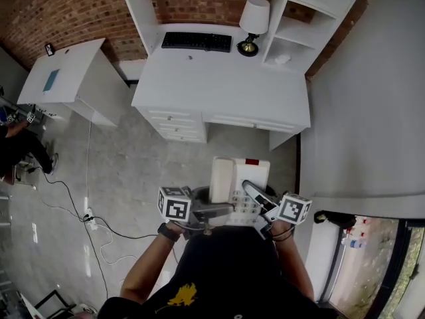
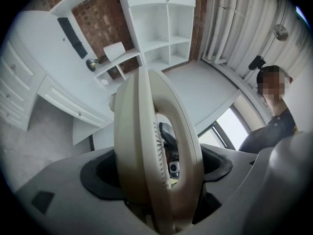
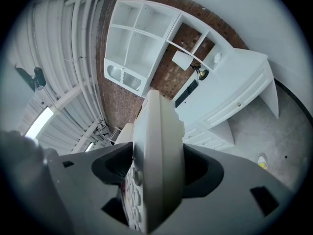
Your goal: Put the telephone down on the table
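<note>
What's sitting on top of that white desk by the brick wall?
A black keyboard, a small lamp and, in the shelf unit's bottom cubby, a small white object. The unit's panels hide part of that rear corner.

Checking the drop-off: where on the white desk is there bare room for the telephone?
The desk is bare across its front, from the keyboard to the edge above the drawers. Crowded at back: keyboard, then table lamp rightward.

The telephone is smooth cream plastic with a faint sheen. The fingers on it look like matt grey plastic, lined in black. The worktop is smooth white paint, the wall rough red brick, the floor glossy grey.
</note>
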Available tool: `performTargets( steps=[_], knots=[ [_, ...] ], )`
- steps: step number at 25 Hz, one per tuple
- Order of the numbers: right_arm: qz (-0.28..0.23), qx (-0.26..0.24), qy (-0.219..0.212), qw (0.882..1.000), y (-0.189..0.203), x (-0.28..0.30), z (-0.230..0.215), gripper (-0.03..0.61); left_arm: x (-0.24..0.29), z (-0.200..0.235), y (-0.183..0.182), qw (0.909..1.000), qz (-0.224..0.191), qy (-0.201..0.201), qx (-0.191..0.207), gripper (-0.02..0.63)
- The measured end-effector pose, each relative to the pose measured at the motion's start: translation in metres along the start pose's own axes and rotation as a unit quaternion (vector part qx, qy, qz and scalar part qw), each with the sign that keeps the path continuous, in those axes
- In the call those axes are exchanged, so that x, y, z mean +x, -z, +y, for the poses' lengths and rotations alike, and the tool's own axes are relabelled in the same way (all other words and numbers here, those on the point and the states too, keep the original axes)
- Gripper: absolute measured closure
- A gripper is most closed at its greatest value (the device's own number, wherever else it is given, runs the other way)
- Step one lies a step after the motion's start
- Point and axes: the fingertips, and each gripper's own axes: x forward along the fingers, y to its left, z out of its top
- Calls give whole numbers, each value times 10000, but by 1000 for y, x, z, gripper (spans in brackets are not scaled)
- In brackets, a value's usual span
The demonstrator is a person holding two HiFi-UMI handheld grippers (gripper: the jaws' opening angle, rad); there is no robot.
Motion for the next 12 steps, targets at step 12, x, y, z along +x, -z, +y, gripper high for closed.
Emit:
performTargets(
  steps=[12],
  knots=[
    [238,56,-498,9985,-181,84,-61,296,81,84,-170,9984,-149,-524,135,167]
  ],
)
